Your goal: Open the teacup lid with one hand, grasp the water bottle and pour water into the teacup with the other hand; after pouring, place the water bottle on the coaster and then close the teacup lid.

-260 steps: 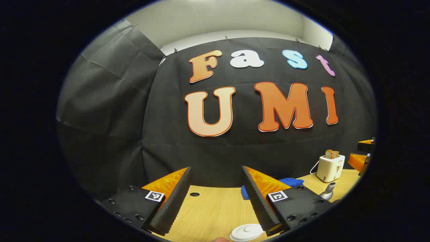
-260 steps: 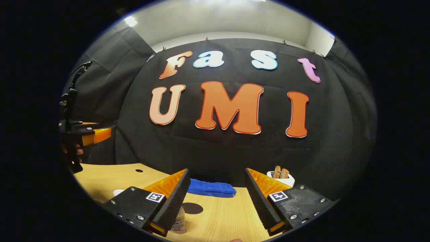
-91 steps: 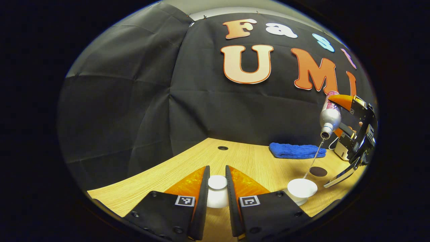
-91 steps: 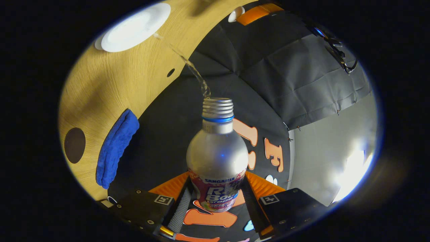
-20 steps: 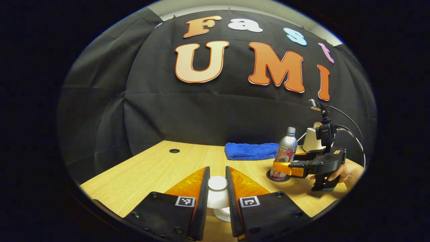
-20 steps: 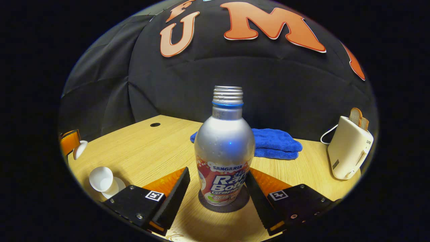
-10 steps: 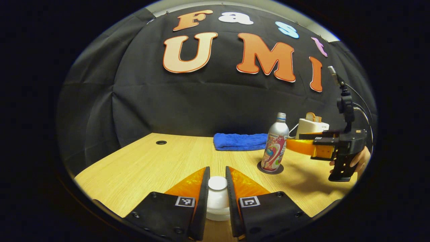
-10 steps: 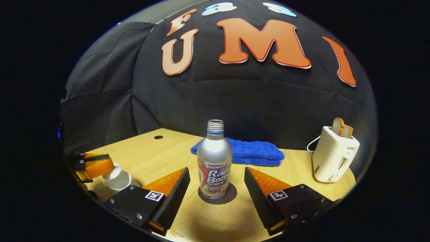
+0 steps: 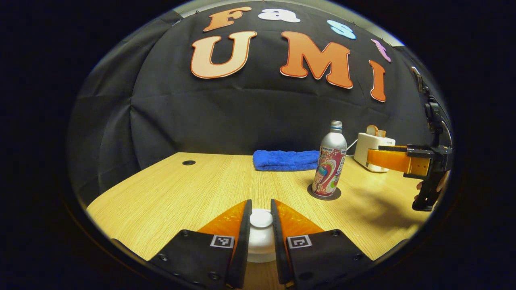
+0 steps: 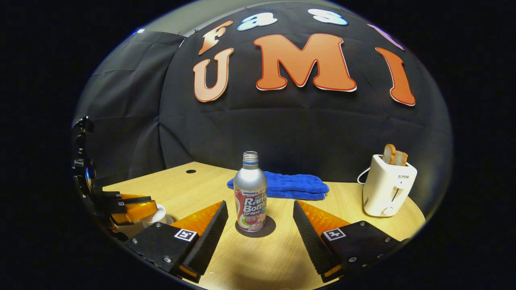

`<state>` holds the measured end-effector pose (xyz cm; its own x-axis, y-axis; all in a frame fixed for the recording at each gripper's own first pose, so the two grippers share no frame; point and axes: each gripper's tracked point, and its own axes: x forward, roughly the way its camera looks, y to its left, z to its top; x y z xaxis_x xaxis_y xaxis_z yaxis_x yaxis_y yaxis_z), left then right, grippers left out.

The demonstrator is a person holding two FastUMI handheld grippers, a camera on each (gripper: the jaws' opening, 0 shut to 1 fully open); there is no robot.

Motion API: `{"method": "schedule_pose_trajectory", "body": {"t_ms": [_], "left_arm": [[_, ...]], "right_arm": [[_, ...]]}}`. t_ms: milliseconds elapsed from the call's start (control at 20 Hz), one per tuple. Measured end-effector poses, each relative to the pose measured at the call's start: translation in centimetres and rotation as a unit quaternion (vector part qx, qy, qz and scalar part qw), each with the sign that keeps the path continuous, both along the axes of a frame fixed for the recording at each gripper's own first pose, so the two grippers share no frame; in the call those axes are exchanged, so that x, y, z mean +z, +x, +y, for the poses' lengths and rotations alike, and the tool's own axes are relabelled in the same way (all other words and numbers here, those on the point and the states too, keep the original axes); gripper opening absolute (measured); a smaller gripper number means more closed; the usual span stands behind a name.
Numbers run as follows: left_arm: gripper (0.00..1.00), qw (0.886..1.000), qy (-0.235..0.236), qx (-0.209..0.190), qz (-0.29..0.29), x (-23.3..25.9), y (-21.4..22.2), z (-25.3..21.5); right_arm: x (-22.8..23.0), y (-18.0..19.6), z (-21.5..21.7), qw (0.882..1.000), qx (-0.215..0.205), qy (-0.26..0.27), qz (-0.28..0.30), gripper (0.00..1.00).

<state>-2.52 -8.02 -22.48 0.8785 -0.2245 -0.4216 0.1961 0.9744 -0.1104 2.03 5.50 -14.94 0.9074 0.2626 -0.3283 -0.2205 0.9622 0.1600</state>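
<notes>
My left gripper (image 9: 261, 206) is shut on the knob of the white teacup lid (image 9: 261, 237), low at the table's near edge. In the right gripper view the left gripper (image 10: 135, 211) holds the lid (image 10: 156, 213) down at the white teacup's saucer (image 10: 167, 220); the cup itself is hidden, and I cannot tell whether the lid is seated. The silver water bottle (image 10: 250, 181) stands upright on the dark round coaster (image 10: 264, 231). My right gripper (image 10: 259, 207) is open just short of it, touching nothing. The bottle (image 9: 333, 161), coaster (image 9: 325, 195) and right gripper (image 9: 397, 160) also appear in the left gripper view.
A folded blue towel (image 10: 290, 184) lies behind the bottle near the wall. A white toaster (image 10: 388, 185) with bread slices stands at the back right, its cord trailing left. The wooden table (image 9: 181, 197) has a cable hole (image 9: 187, 162) at the far left.
The right gripper has drawn back from the bottle, which stays on the coaster. The left gripper has carried the lid down and over toward the teacup.
</notes>
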Motion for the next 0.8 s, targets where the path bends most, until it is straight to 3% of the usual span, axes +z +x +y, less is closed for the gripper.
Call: {"method": "schedule_pose_trajectory", "body": {"t_ms": [50, 150, 200, 250, 300, 400, 450, 500, 600, 800], "left_arm": [[0.30, 1.000, 0.002, -0.001, -0.004, 0.1, 0.1, -0.1], [0.40, 1.000, 0.003, 0.001, -0.007, 0.3, 0.2, 0.0], [0.34, 1.000, 0.004, 0.004, -0.011, 0.5, 0.2, 0.1], [0.36, 1.000, 0.007, 0.009, -0.020, 1.1, 0.4, 0.4], [0.48, 0.999, 0.011, 0.014, -0.032, 1.9, 0.7, 0.6], [0.53, 0.998, 0.020, 0.021, -0.060, 3.8, 1.2, 0.9], [0.66, 0.997, 0.023, 0.022, -0.076, 5.1, 1.3, 0.8], [0.66, 0.995, 0.025, 0.026, -0.090, 6.1, 1.5, 0.8], [0.75, 0.993, 0.015, 0.022, -0.112, 8.3, 1.6, 0.1], [0.78, 0.987, 0.002, 0.014, -0.159, 12.9, 1.8, -0.8]], "right_arm": [[-0.1, -0.1, -0.2, 1.000, -0.004, 0.001, 0.002, 0.98], [0.2, -0.5, -0.6, 1.000, -0.007, 0.006, -0.001, 0.98], [0.5, -0.6, -0.8, 1.000, -0.011, 0.006, -0.006, 0.98], [0.9, -0.6, -1.0, 1.000, -0.014, 0.007, -0.012, 0.98], [1.1, -0.8, -1.3, 1.000, -0.019, 0.007, -0.014, 0.98], [1.9, -1.0, -1.7, 0.999, -0.030, 0.012, -0.024, 0.98], [2.4, -1.2, -1.8, 0.999, -0.032, 0.012, -0.033, 0.98], [2.9, -1.3, -1.8, 0.998, -0.034, 0.007, -0.043, 0.98], [4.1, -1.7, -2.2, 0.997, -0.040, -0.011, -0.064, 0.98], [6.9, -2.3, -2.9, 0.993, -0.065, -0.018, -0.097, 0.98]]}}
